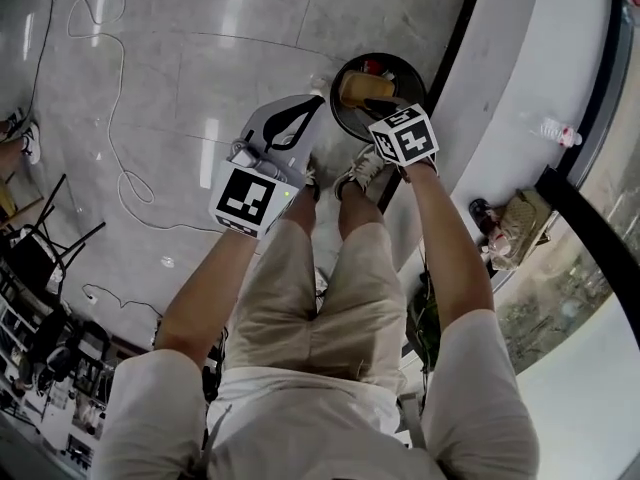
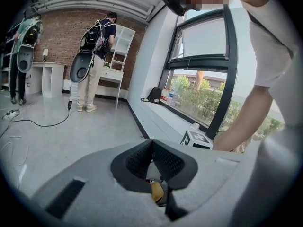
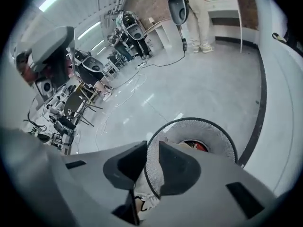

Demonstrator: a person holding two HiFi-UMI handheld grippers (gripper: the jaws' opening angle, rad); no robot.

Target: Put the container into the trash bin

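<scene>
Two grippers are hovering over the floor here, and neither one is carrying a thing. The left gripper (image 2: pixel 152 144) is showing its ribbed black pads meeting at the tips, closed on nothing at all. The right gripper (image 3: pixel 152 148) is holding its jaws partly apart, with a narrow gap between smooth dark pads. Through that gap the trash bin (image 3: pixel 189 129) is showing below, clear of the pads, so nothing is being gripped. And the container (image 1: pixel 362 89)? It is sitting inside that bin, a tan, cup-like piece lying beside something red (image 1: pixel 373 67) near the bottom, so the job is looking done to me. The bin is round and black, its wall a fine wire mesh under a solid hoop of a rim. It is standing on glossy grey floor tiles (image 1: pixel 180 88), just beside the dark strip (image 1: pixel 455 43) that is running along the foot of the curved white ledge (image 1: pixel 520 78). Going by that matt, papery look, I'm judging the container to be light and thin-walled. It looks stiff enough to keep its shape but easy to crush, and not likely to be slipping against rubbery pads. If a gripper were reaching for it, I'm thinking a gentle pinch across the side wall, close to the open end where such a cup is stiffest, would be the hold. Which end is facing up is too small to tell from here.
</scene>
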